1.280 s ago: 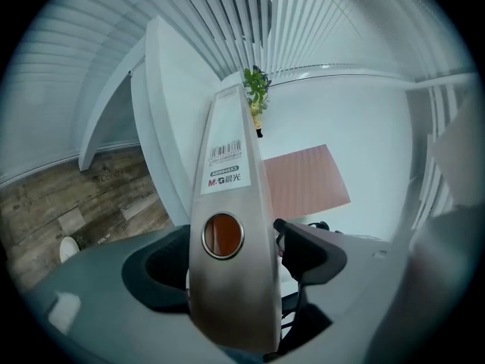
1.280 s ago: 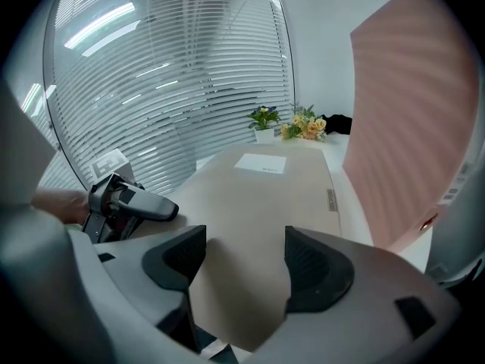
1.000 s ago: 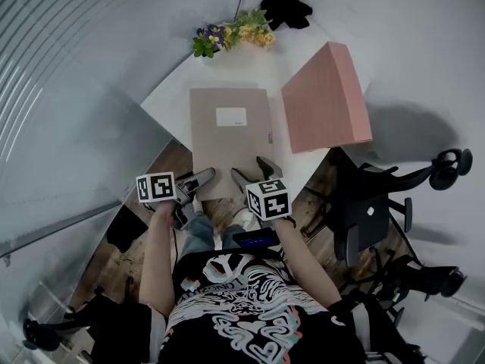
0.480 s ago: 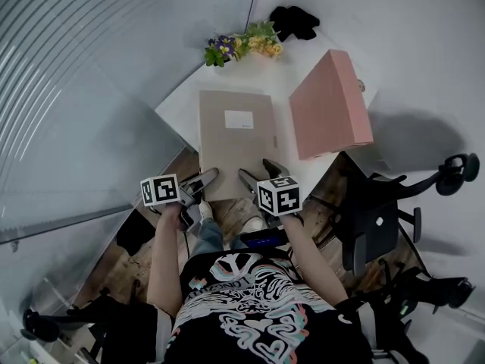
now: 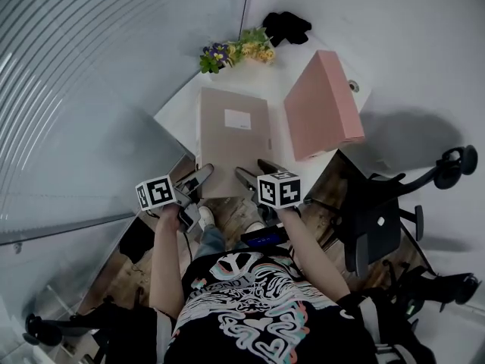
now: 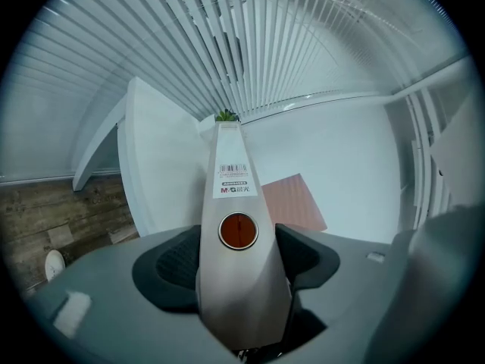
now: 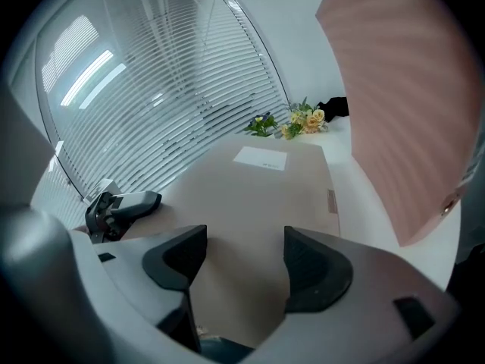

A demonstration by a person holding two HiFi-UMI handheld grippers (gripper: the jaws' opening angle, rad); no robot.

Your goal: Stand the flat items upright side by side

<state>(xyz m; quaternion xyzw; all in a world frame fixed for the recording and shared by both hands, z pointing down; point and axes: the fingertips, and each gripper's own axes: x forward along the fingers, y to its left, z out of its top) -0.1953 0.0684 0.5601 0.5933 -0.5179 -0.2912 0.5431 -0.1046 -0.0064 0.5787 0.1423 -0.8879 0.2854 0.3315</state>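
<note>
A beige file box (image 5: pixel 231 139) lies flat on the white table (image 5: pixel 178 101), and a pink file box (image 5: pixel 322 105) lies flat to its right. My left gripper (image 5: pixel 198 179) sits at the beige box's near left corner. In the left gripper view the box's spine (image 6: pixel 236 203), with a label and an orange-red finger hole, runs between the jaws, and the left gripper (image 6: pixel 239 250) is shut on it. My right gripper (image 5: pixel 256 174) is at the box's near edge. It (image 7: pixel 239 260) stands open over the beige top face (image 7: pixel 265 196), with the pink box (image 7: pixel 409 89) at right.
Yellow and purple flowers (image 5: pixel 235 45) and a black bundle (image 5: pixel 286 25) sit at the table's far end. Window blinds run along the left. A black office chair (image 5: pixel 379 218) stands on the wood floor to the right, close to the table's near corner.
My left gripper has closed in on the beige box's near left corner. The right gripper stays at the near edge, and both boxes lie as before.
</note>
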